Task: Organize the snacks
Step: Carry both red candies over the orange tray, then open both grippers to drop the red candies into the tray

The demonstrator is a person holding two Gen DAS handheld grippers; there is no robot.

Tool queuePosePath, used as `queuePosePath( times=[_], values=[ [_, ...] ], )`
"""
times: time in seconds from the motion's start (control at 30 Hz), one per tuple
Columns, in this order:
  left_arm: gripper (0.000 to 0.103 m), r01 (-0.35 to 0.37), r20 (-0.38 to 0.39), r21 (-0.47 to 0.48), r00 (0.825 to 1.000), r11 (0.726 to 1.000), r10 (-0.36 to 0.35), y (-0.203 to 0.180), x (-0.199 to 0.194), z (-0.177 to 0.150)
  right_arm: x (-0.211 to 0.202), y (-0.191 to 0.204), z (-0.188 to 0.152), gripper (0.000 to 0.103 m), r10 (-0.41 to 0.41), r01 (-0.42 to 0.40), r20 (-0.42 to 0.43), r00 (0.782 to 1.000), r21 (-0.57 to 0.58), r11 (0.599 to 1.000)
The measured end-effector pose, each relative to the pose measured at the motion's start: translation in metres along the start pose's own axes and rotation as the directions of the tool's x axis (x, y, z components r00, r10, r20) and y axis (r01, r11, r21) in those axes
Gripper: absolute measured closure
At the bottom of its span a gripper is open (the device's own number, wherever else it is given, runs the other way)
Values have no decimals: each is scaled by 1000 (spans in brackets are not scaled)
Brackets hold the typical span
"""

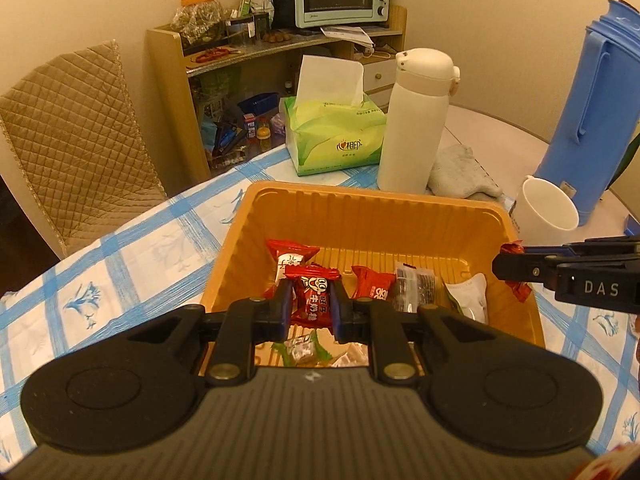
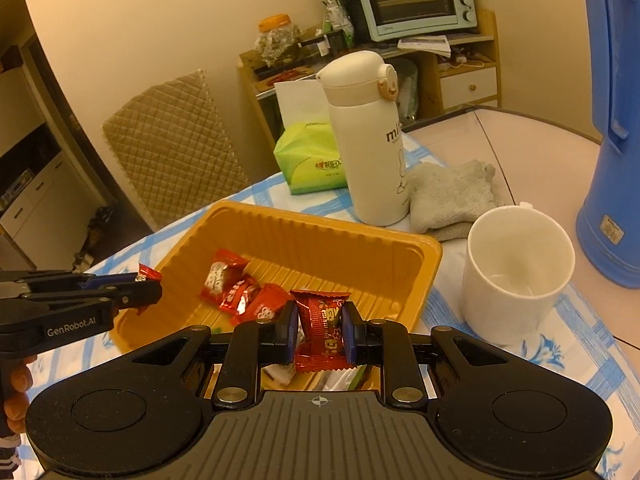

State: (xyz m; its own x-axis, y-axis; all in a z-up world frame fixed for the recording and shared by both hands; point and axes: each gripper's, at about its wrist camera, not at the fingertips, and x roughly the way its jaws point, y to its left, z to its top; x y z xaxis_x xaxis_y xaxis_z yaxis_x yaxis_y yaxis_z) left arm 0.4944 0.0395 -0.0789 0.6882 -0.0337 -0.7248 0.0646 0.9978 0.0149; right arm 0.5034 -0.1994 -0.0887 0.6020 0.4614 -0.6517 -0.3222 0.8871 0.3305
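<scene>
Now both your grippers are over the orange tray (image 1: 360, 216); your left gripper (image 1: 312, 300) is clamped on a red candy (image 1: 313, 296), your right gripper (image 2: 320, 328) clamped on another red packet (image 2: 322, 328); more wrapped snacks (image 2: 240, 294) lie in the tray; white mug (image 2: 516, 276) just beside its corner.

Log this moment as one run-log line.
left gripper: shut on red candy | right gripper: shut on red sweet | both over orange tray | tray: several wrapped snacks inside
</scene>
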Motion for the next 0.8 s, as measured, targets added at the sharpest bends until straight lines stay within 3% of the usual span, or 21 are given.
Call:
queuePosePath(
  times=[0.47,0.63,0.8],
  values=[
    [85,7,-42,-5,999,1000,-7,-5,32,4,13,-6,-1,80,-19,19,-13,1000,27,999],
    [74,14,-39,-5,999,1000,-14,-5,31,4,14,-7,0,80,-28,28,-11,1000,32,999],
    [70,23,-40,-21,999,1000,-24,0,27,0,15,-7,1,80,-39,39,-5,999,30,999]
  ],
)
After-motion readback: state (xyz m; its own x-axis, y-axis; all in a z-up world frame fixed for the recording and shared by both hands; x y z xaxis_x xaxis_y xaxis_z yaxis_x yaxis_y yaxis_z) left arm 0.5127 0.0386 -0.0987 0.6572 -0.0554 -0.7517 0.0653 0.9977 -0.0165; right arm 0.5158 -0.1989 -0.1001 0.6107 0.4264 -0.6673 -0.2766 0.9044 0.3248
